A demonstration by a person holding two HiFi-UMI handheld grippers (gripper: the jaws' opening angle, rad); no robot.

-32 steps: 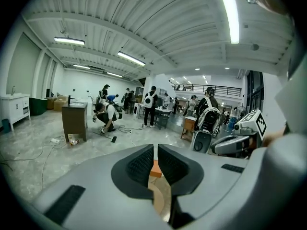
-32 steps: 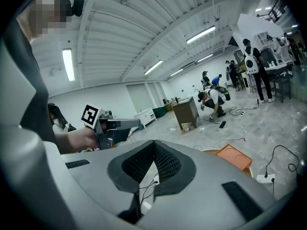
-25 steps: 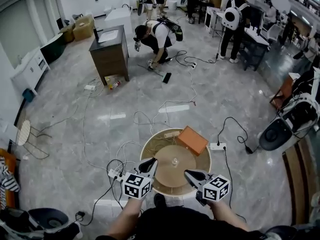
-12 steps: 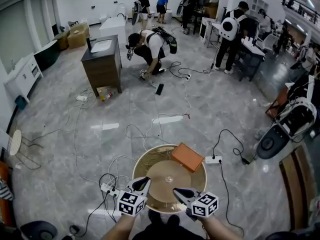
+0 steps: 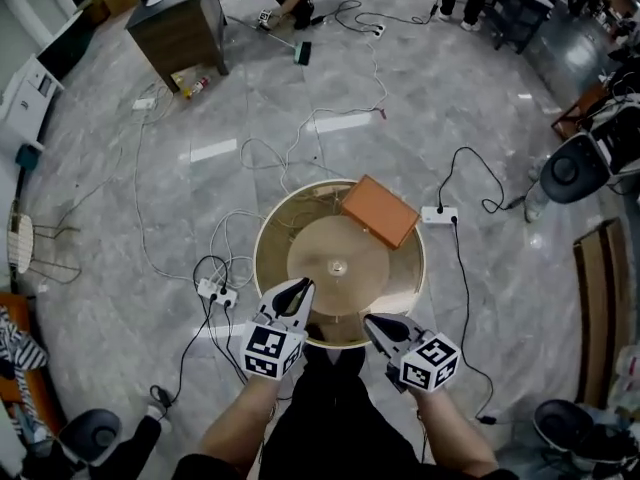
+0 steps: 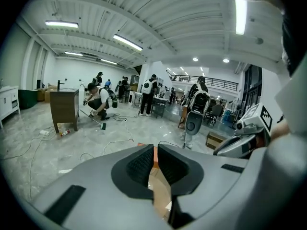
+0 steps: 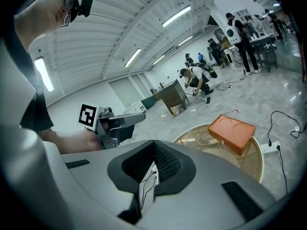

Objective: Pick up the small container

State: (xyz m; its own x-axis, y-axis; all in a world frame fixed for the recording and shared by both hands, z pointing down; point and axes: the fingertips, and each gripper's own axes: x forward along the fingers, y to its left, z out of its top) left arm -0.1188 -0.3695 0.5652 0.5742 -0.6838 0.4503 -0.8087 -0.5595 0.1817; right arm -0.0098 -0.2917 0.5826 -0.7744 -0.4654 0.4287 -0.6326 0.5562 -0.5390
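Grey marble floor (image 5: 480, 98) spreads all round the round table (image 5: 262, 238), w/ cables (image 5: 300, 148) looped over it on the table's far & left sides. The table has a gold rim, a clear top & a tan disc under the top, and sits just ahead of the person. A dark wood cabinet (image 5: 180, 23) stands well beyond the table, off to its far left.

An orange box (image 5: 378, 211) lies flat on the table's far-right part, one corner reaching the rim. The right gripper view shows two round dents in its top.

The left gripper (image 5: 301, 288) hangs over the table's near-left rim, tips aimed at the table's ctr. Its jaws are pressed together w/ nothing btw them; the left gripper view shows only a thin slit. The right gripper (image 5: 371, 320) is at the table's near-right rim, jaws likewise closed up on nothing.

A white power strip (image 5: 440, 214) lies on the floor just right of the table, and another power strip (image 5: 215, 290) lies just left of it.

The small container (image 5: 338, 265) is a tiny clear thing at the table's dead ctr, too small to tell its shape. It's apart from both grippers, w/ the left tips the nearer.
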